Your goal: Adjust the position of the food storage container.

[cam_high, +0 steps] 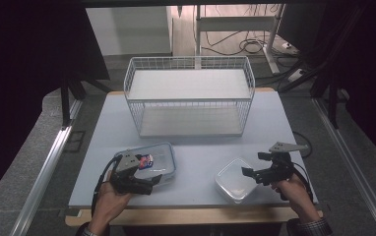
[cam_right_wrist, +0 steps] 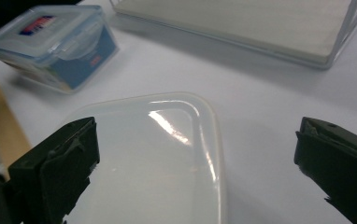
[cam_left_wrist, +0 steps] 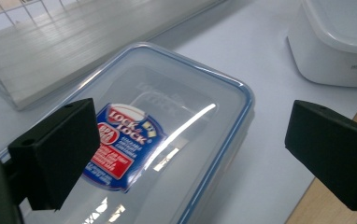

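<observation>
A clear lidded box with a blue rim and a red-and-blue label (cam_high: 155, 158) lies at the front left of the white table. My left gripper (cam_high: 152, 183) hovers over its near edge, open, with nothing between its pads. In the left gripper view the box (cam_left_wrist: 176, 107) lies below and between the wide-apart jaws of that gripper (cam_left_wrist: 190, 154). A white square box with a translucent lid (cam_high: 234, 180) sits at the front right. My right gripper (cam_high: 251, 164) stands open just right of it. In the right gripper view the lid (cam_right_wrist: 158, 158) lies under the spread jaws of the gripper (cam_right_wrist: 195, 172).
A white wire basket shelf with a pale board (cam_high: 189, 96) stands at the back middle of the table, its open side facing me. The table's wooden front edge (cam_high: 191, 215) runs close below both hands. Cables lie on the floor behind.
</observation>
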